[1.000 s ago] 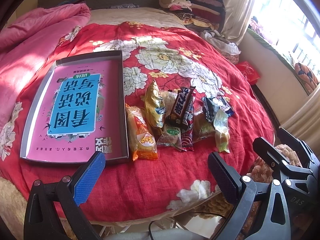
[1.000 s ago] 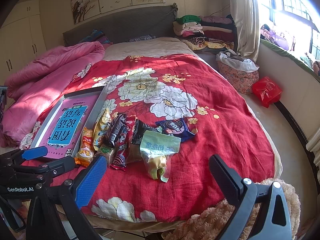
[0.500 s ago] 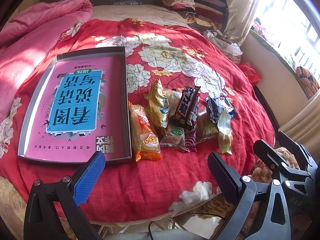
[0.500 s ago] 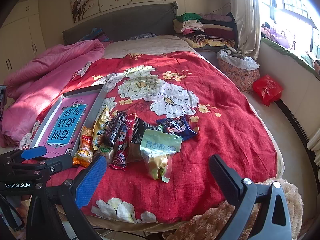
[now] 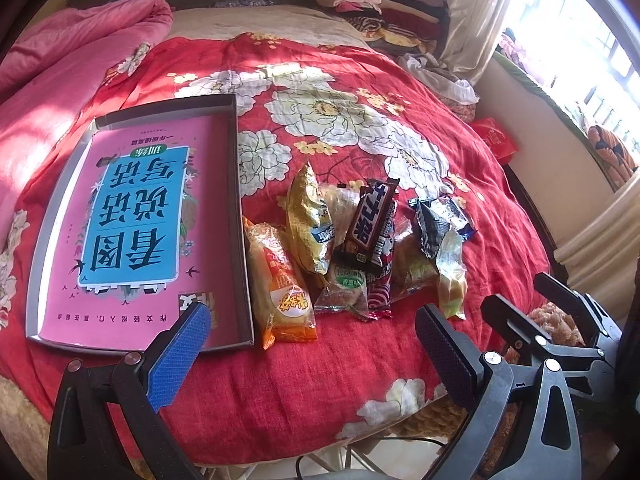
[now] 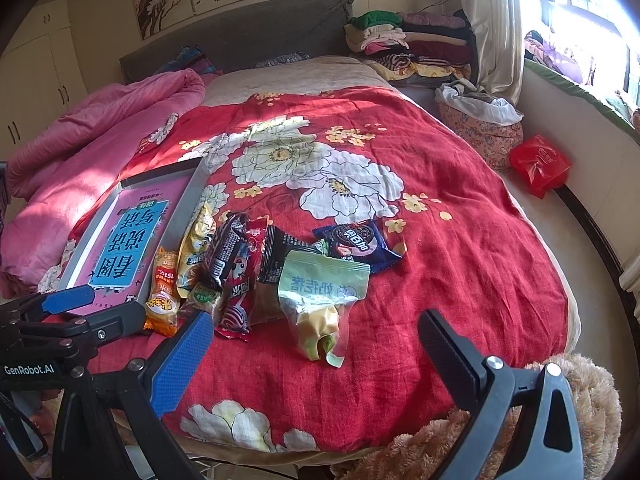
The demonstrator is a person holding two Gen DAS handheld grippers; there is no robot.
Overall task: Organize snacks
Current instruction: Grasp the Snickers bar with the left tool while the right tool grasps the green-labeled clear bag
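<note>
Several snack packets lie in a loose pile (image 5: 352, 248) on the red flowered bedspread: an orange packet (image 5: 282, 294), a gold bag (image 5: 310, 224), a dark chocolate bar (image 5: 370, 228) and a pale green pouch (image 6: 320, 292). A shallow grey box (image 5: 240, 216) with a pink and blue printed bottom lies just left of the pile; it also shows in the right wrist view (image 6: 188, 196). My left gripper (image 5: 312, 354) is open and empty, held near the bed's front edge. My right gripper (image 6: 316, 360) is open and empty, to its right.
A pink quilt (image 6: 100, 128) is bunched at the left of the bed. Folded clothes (image 6: 400, 40) are stacked at the headboard's right. A floral bag (image 6: 480, 128) and a red plastic bag (image 6: 540, 164) sit on the floor by the window wall.
Both grippers have moved a little forward toward the snacks, so the pile and the box look larger. The snacks have not moved, and both grippers stay open.
</note>
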